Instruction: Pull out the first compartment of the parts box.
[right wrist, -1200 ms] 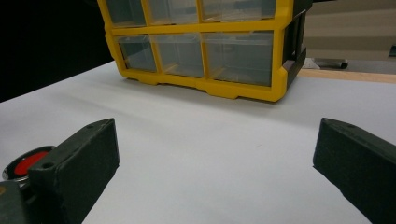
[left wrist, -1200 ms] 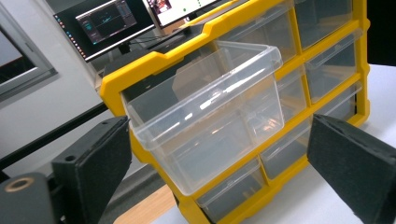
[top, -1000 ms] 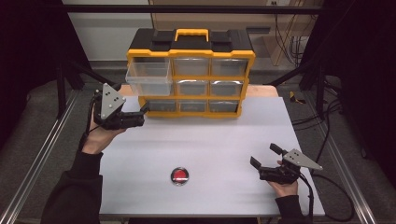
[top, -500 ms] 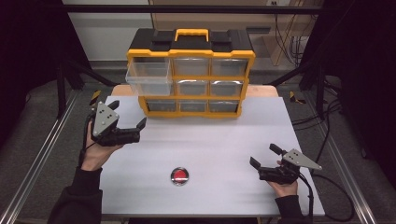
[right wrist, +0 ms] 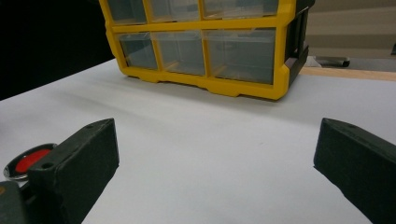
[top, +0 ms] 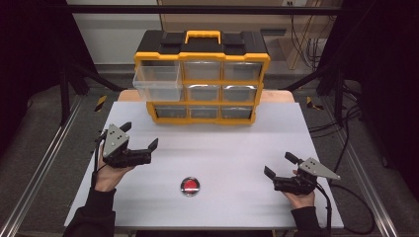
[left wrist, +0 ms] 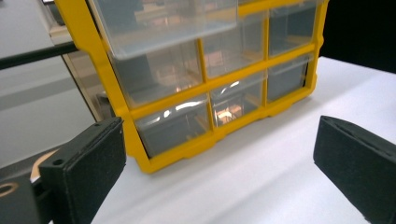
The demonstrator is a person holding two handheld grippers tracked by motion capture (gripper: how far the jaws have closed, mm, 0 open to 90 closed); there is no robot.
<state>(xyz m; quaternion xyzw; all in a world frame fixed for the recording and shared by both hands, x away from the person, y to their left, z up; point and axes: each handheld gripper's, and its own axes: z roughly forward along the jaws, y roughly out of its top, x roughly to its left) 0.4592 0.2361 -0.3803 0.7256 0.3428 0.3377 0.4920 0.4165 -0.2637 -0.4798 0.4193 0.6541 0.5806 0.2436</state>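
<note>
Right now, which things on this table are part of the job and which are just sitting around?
In the job: the pulled-out drawer of the yellow organizer, the red-topped round thing, the open left gripper and open right gripper.
Lying about: cables beside the white table.

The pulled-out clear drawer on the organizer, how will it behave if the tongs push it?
The clear drawer looks like thin, stiff plastic and seems empty, so probably light. It juts from the yellow organizer, so a straight push likely slides it in; off-centre, it may jam.
</note>
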